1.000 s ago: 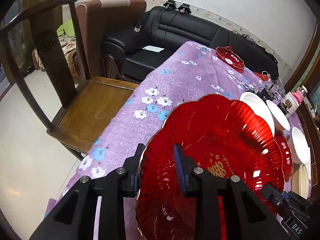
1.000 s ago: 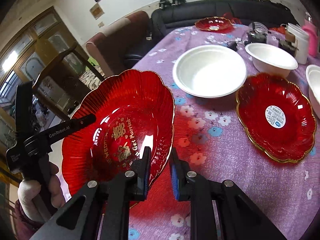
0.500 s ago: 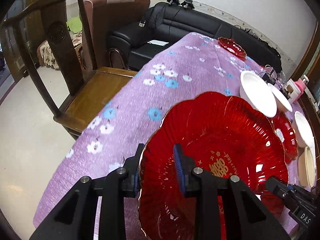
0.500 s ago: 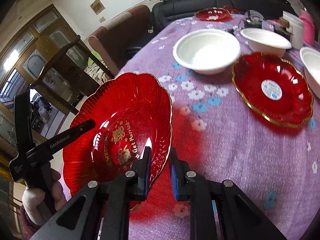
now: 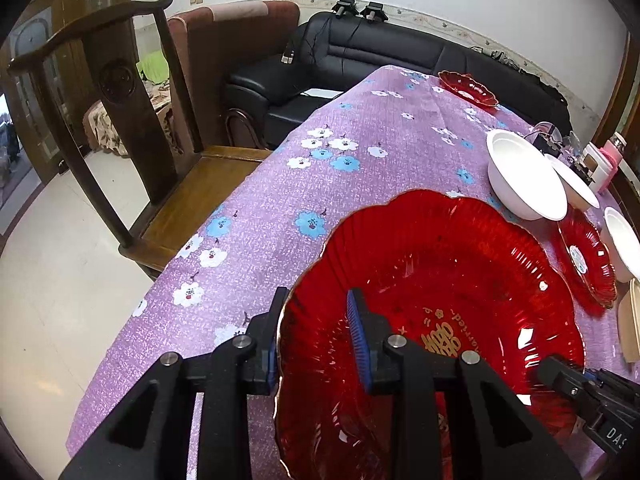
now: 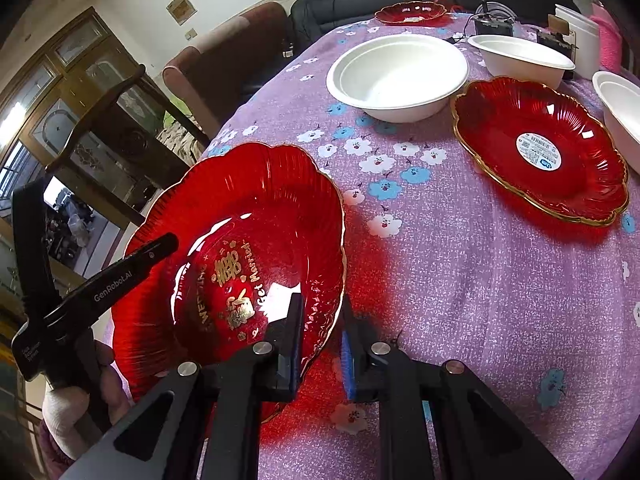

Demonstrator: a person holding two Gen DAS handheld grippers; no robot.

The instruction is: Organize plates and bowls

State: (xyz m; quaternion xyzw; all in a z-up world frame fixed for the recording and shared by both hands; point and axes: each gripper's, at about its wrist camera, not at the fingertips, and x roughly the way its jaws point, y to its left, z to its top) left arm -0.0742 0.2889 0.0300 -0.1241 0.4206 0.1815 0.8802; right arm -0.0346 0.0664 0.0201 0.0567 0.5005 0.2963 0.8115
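The left gripper (image 5: 316, 332) has its two fingers closed onto the rim of a big red plate (image 5: 440, 300), one finger on the outside of the rim and the blue-padded one inside the dish. The right gripper (image 6: 322, 334) pinches the opposite edge of the same red plate (image 6: 248, 240) the same way, with one finger inside over the gold lettering and the other outside the gold rim. The plate sits tilted between the two grippers, above the near end of the table; whether any part of it touches the cloth cannot be told. In the right wrist view the left gripper (image 6: 96, 284) shows as a black arm reaching over the plate's far edge, with the person's hand (image 6: 80, 400) below it.

Beyond the right gripper, ahead and to its right, a second red plate (image 6: 540, 152) with a white sticker in the middle lies flat on the purple flowered tablecloth (image 6: 460, 280). Straight ahead past the held plate stands a white bowl (image 6: 400, 76), with a second white bowl (image 6: 520, 60) just behind it to the right and a third white bowl (image 6: 620, 116) at the right edge, next to the flat red plate. Far ahead, near the end of the table, is a small red plate (image 6: 412, 12).

To the left of the left gripper a wooden chair (image 5: 132, 152) stands by the table edge, and a black sofa (image 5: 360, 64) runs along the far wall
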